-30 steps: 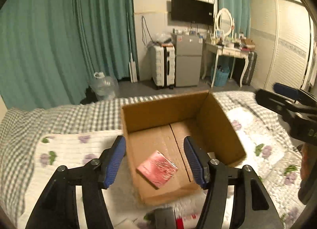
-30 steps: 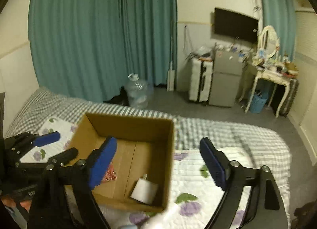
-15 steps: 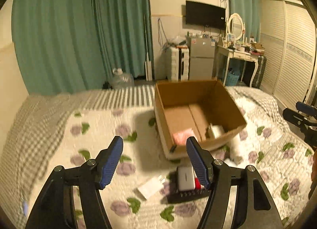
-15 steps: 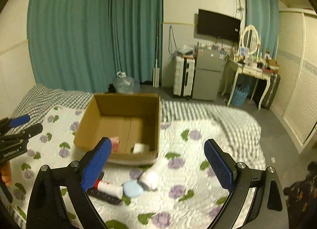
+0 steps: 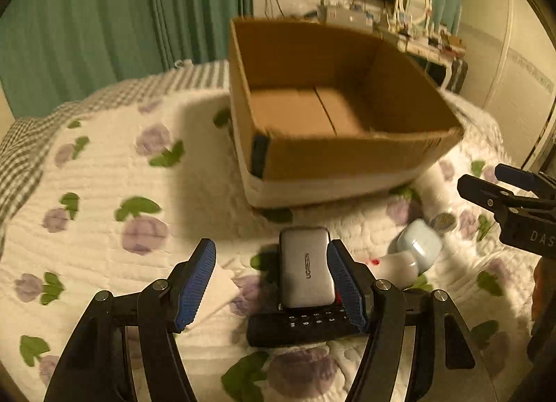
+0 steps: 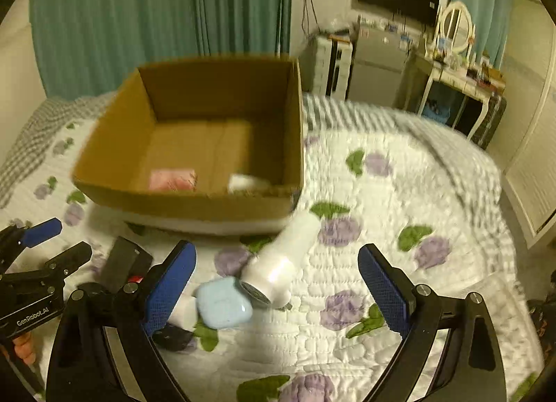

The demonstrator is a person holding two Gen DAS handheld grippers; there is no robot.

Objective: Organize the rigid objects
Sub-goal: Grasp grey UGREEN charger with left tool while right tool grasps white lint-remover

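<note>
A brown cardboard box (image 5: pixel 347 155) (image 6: pixel 194 204) stands on the flowered quilt; a pink packet (image 6: pixel 172 179) and a white object (image 6: pixel 246 182) lie inside it. My left gripper (image 5: pixel 271 280) is open, low over the quilt, its fingers on either side of a grey power bank (image 5: pixel 305 270) that lies on a black remote (image 5: pixel 299 327); the right finger is next to its edge. My right gripper (image 6: pixel 278 284) is open wide above a white cylinder (image 6: pixel 283 257) and a light blue case (image 6: pixel 222 303). The case (image 5: pixel 418 244) also shows in the left wrist view.
A small white tube with a red mark (image 5: pixel 396 264) lies beside the blue case. A white flat item (image 5: pixel 220 280) lies under my left finger. Teal curtains, a suitcase and a dressing table (image 6: pixel 451 85) stand beyond the bed.
Both grippers have dropped from above the box down toward the quilt in front of it. The left one now straddles the power bank; the right one hovers over the cylinder and blue case.
</note>
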